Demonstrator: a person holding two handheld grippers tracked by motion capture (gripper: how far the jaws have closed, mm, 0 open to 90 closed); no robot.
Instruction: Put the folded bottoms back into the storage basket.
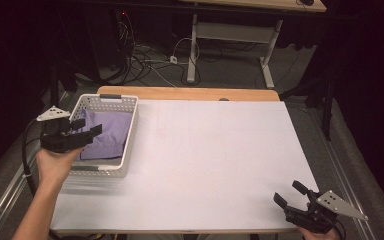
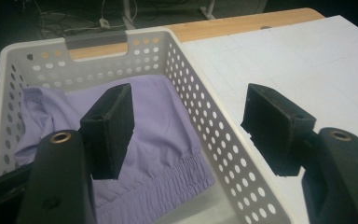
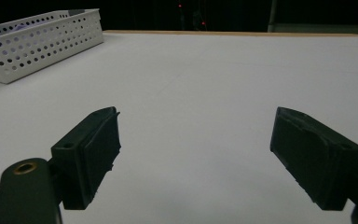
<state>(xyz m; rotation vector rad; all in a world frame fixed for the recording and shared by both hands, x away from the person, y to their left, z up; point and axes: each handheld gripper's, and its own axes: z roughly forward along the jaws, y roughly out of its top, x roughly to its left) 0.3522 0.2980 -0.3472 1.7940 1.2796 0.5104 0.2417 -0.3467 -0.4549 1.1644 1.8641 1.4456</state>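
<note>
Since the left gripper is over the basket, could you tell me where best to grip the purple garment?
Probably the gathered elastic edge of the purple garment: bunched folds give the jaws bulk. Come from above, since the white basket walls block the sides; the left gripper is open.

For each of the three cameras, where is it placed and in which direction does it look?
High view: sits above the person's side, looking forward and down on the white table; both forearms show, with the left gripper over the basket and the right gripper at the near right corner.
Left gripper view: rides the left gripper, looking along its open jaws into the basket at the purple cloth.
Right gripper view: rides the right gripper, looking low across the table between its open jaws.
Shared: all three views show the basket.
</note>
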